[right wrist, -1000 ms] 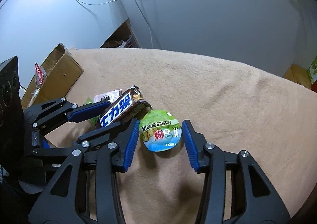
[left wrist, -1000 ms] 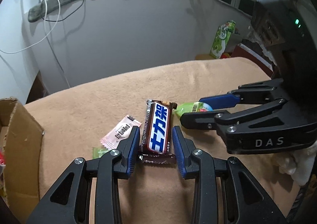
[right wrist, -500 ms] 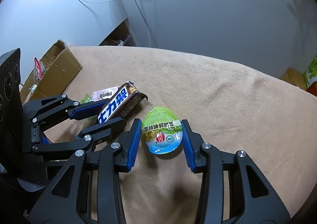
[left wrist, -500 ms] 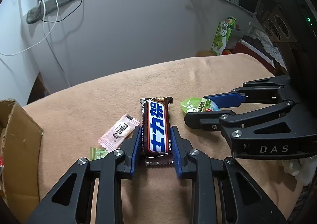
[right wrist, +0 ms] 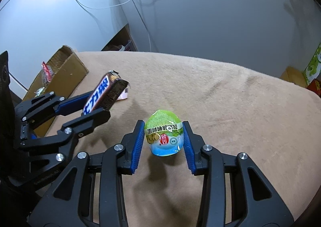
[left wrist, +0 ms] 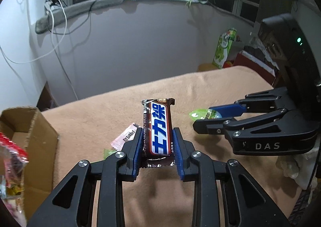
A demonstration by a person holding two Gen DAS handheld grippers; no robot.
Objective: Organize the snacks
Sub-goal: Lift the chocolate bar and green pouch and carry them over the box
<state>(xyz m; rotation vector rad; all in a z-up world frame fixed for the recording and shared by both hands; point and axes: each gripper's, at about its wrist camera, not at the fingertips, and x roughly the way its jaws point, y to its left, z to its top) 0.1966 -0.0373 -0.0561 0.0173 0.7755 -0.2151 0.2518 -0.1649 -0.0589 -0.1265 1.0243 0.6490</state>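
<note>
My left gripper [left wrist: 157, 142] is shut on a brown and blue chocolate bar [left wrist: 157, 124] and holds it lifted above the tan blanket [left wrist: 100, 118]; the bar also shows in the right wrist view [right wrist: 104, 94]. My right gripper [right wrist: 163, 140] is shut on a green and blue egg-shaped snack pack [right wrist: 164, 134] and holds it above the blanket; the pack shows partly in the left wrist view [left wrist: 202, 114]. A pink sachet [left wrist: 125, 135] and a small green candy [left wrist: 108, 151] lie on the blanket below the left gripper.
An open cardboard box [left wrist: 30, 138] with wrapped snacks [left wrist: 12, 156] stands at the blanket's left edge; it also shows in the right wrist view [right wrist: 60, 74]. A grey wall with cables runs behind. A green carton [left wrist: 224, 48] stands at the far right.
Both grippers closed on their snacks and lifted them off the blanket. The chocolate bar and the egg-shaped pack now hang above the surface.
</note>
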